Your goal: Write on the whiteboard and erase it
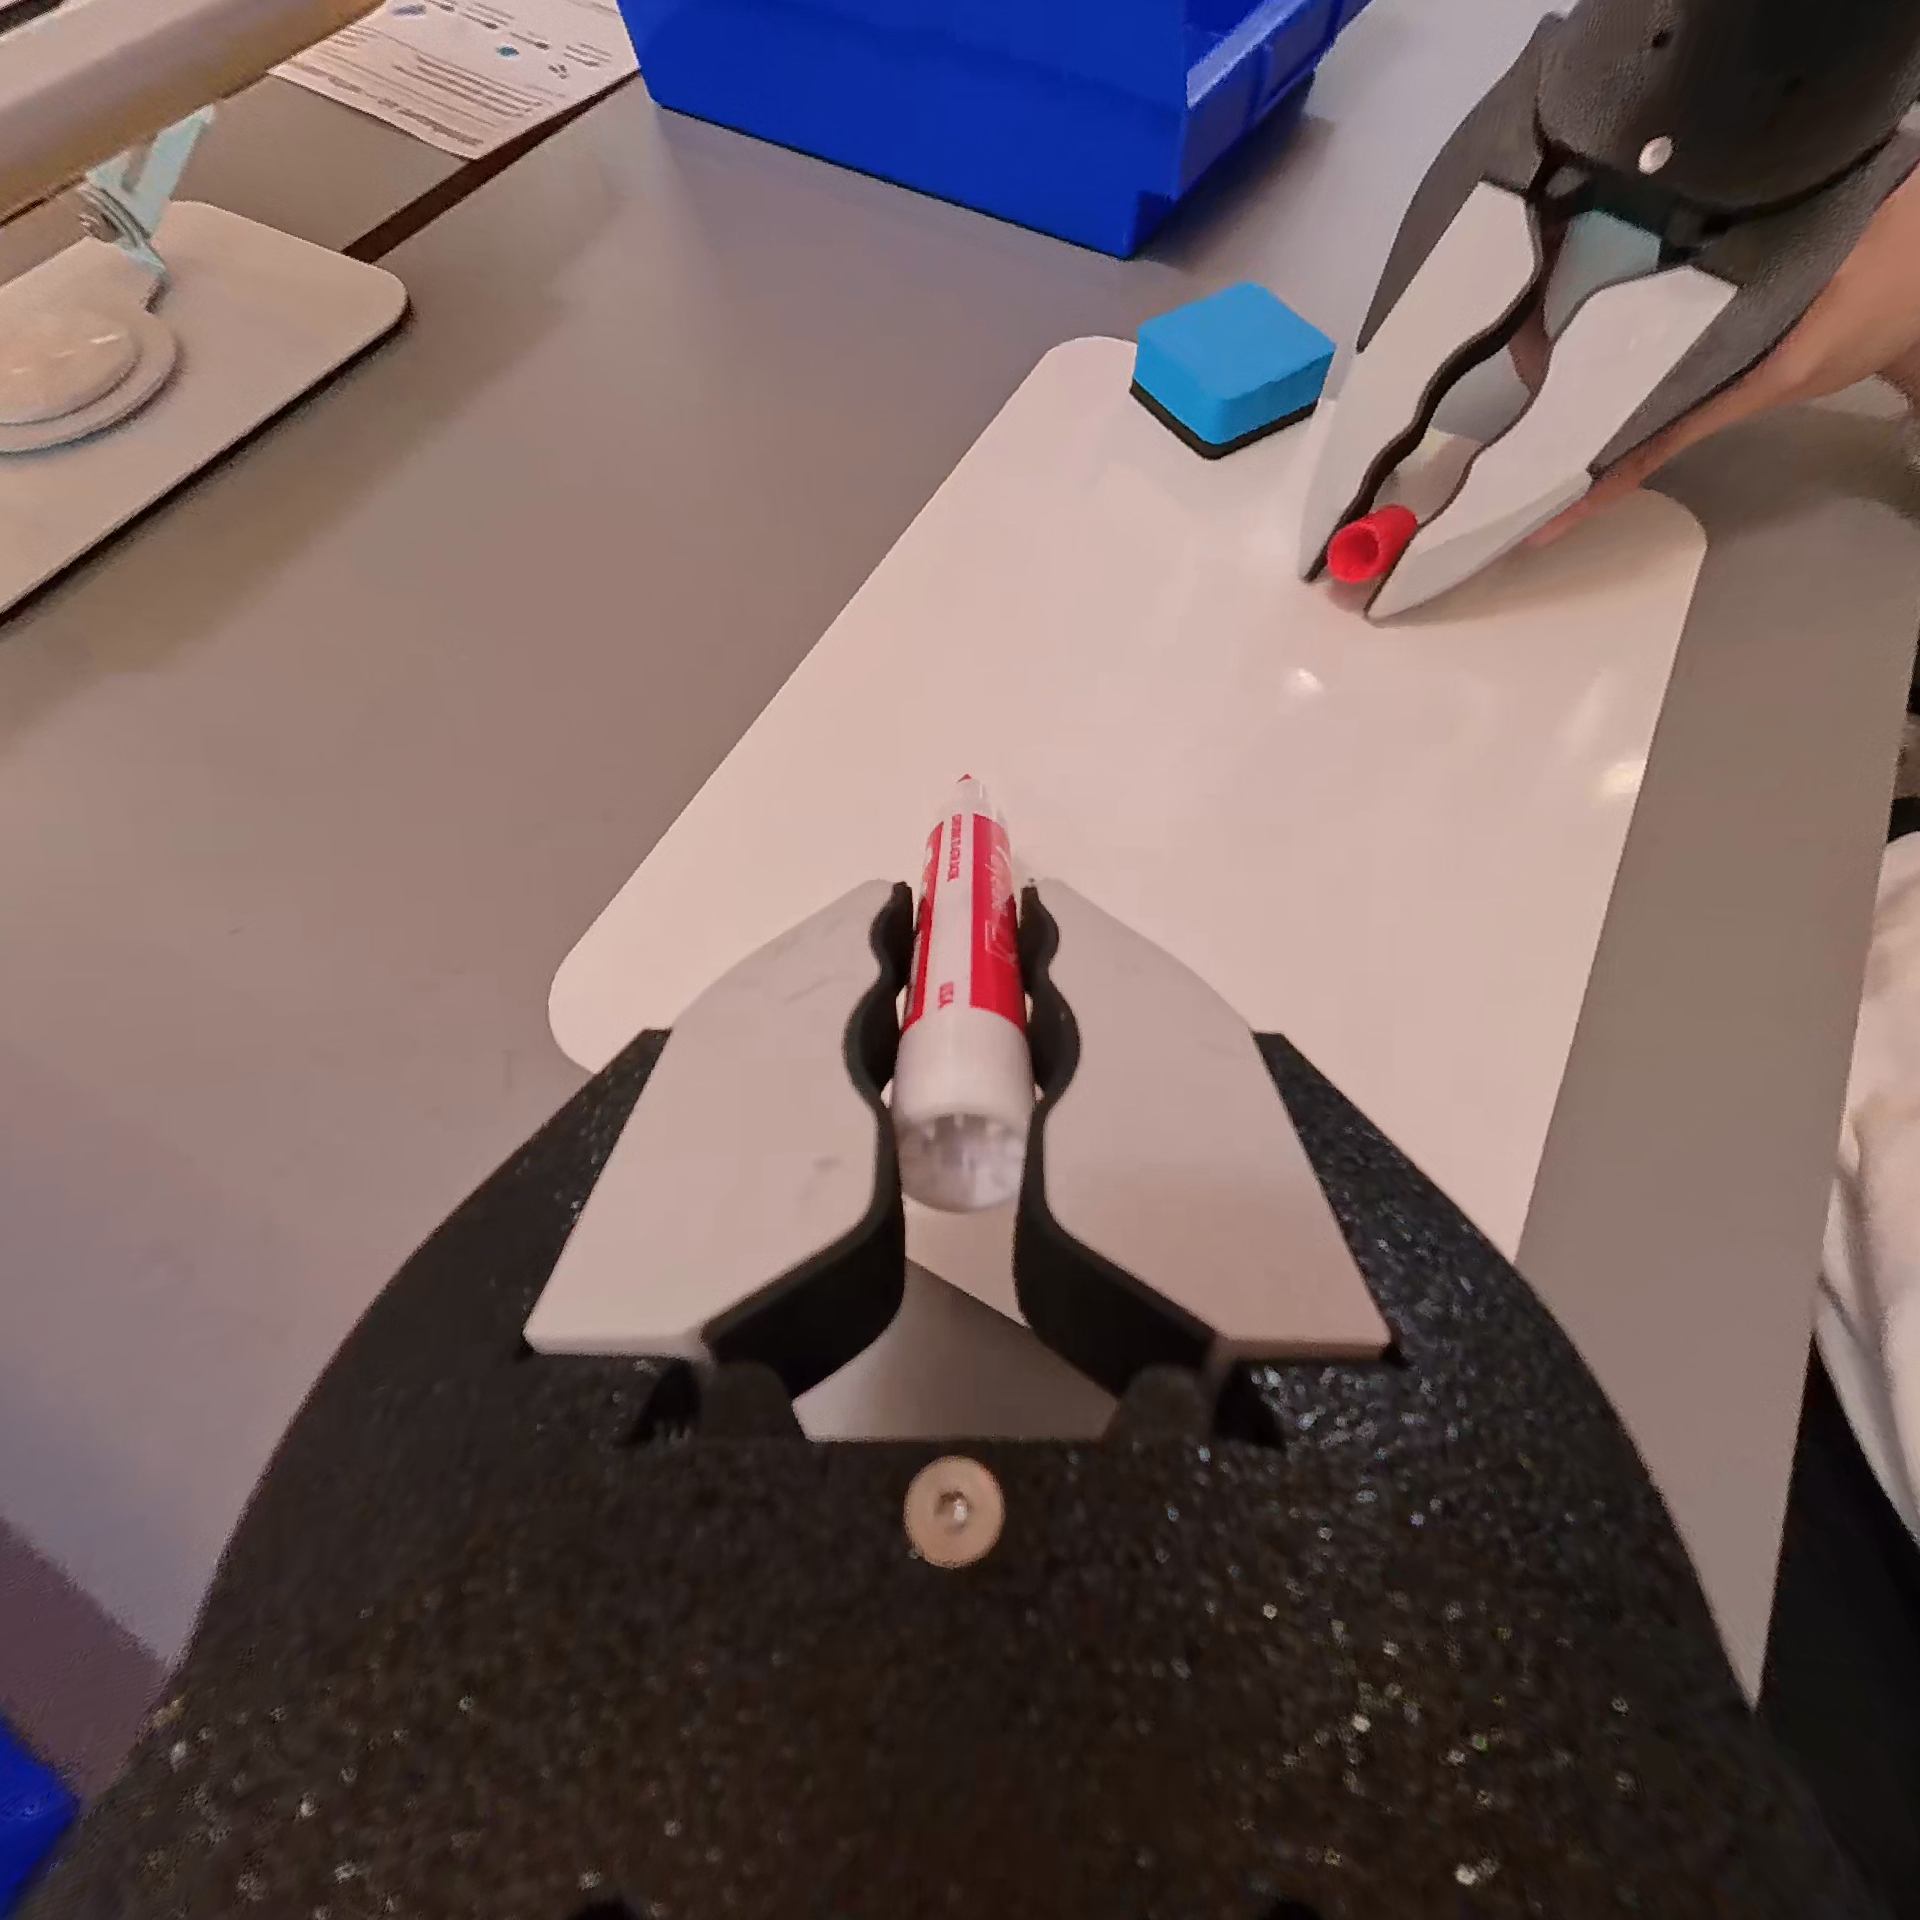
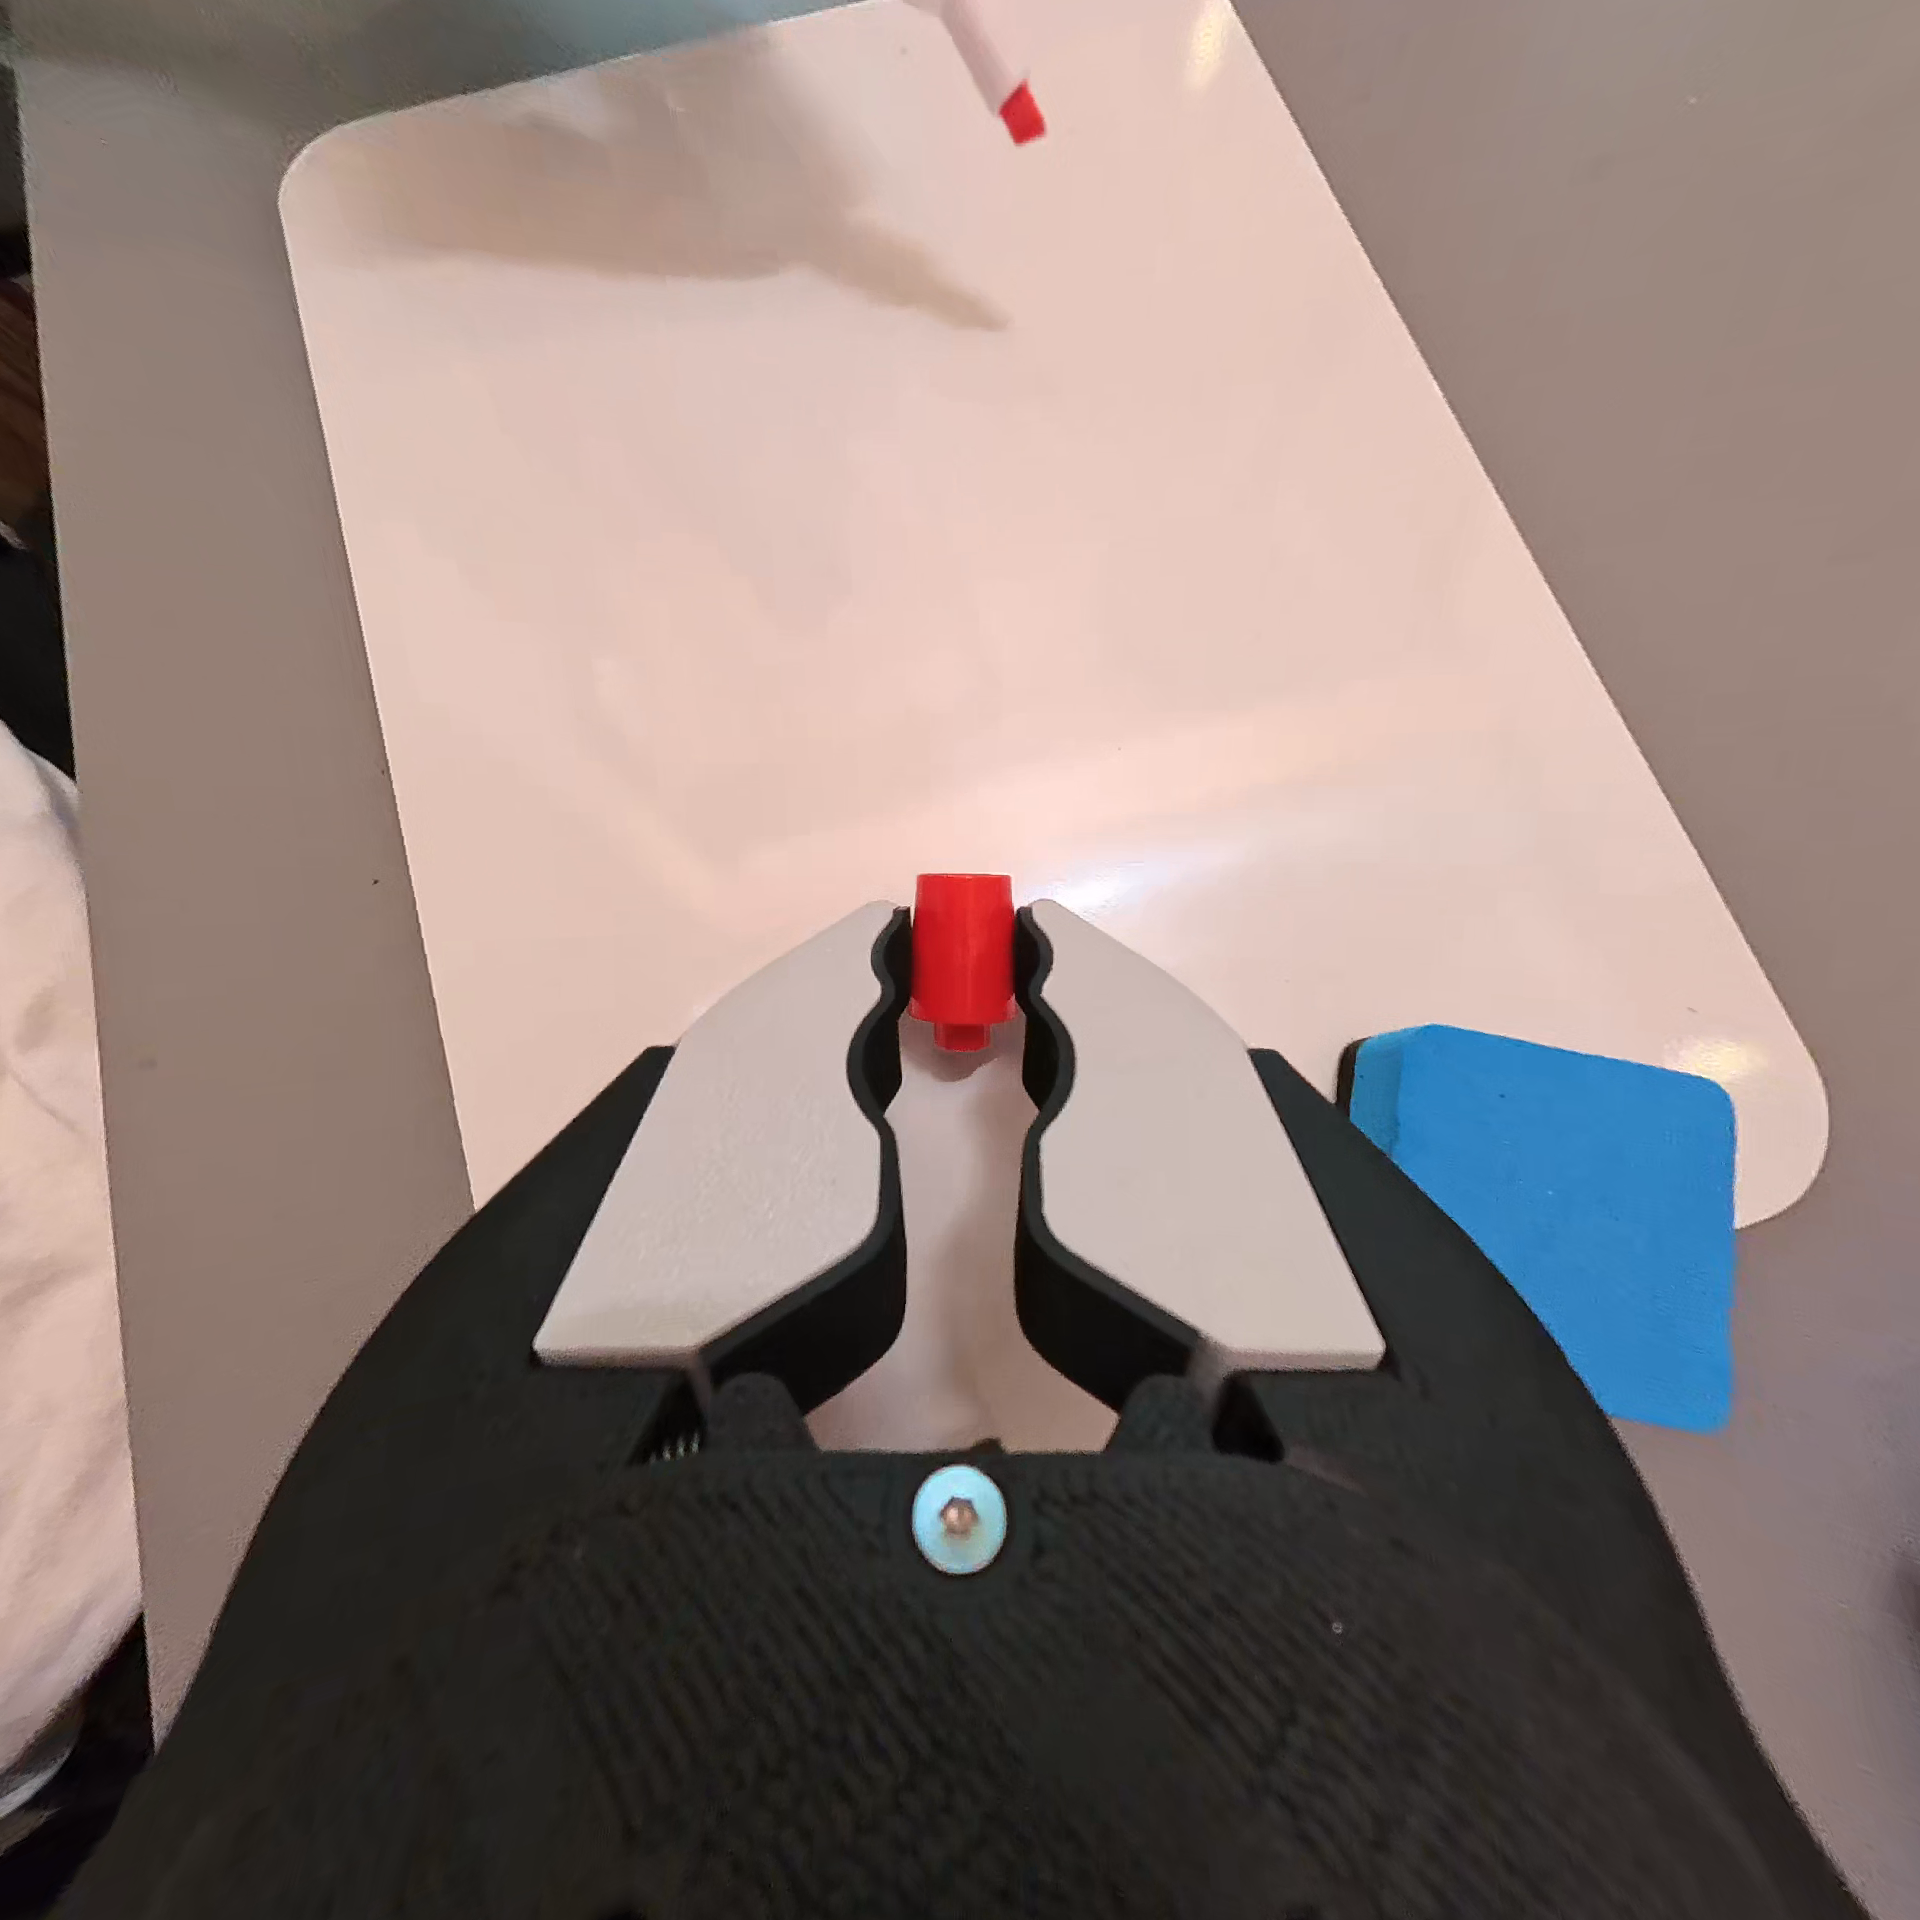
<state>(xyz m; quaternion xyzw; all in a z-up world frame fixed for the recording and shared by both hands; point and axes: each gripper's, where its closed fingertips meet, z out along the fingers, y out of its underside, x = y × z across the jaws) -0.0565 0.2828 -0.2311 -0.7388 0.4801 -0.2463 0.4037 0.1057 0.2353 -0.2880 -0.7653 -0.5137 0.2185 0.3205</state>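
Note:
A blank whiteboard [image 1: 1195, 831] lies flat on the grey table; it also shows in the right wrist view [image 2: 831, 520]. My left gripper [image 1: 966, 894] is shut on a red-and-white marker [image 1: 966, 966], uncapped, tip pointing forward above the board's near end. The marker's red tip [image 2: 1023, 114] shows at the top of the right wrist view. My right gripper [image 2: 961, 914] is shut on the red marker cap [image 2: 961, 961], low over the board; it also shows in the left wrist view [image 1: 1366, 582] with the cap [image 1: 1369, 545]. A blue eraser [image 1: 1231, 364] sits on the board's corner beside it [image 2: 1558, 1216].
A blue bin [image 1: 987, 94] stands behind the board. Another board with a clamp stand [image 1: 125, 343] and a printed paper [image 1: 468, 73] lie at the back left. A person's hand [image 1: 1766, 384] holds the right gripper. White cloth [image 2: 42, 1143] lies at the table's edge. The tips of one gripper are about 20 centimeters away from the tips of the other. My left tips are about 25 centimeters from the blue eraser [image 1: 1231, 364], my right tips only 8 centimeters. My right wrist view [image 2: 1482, 1111] looks at it from another angle.

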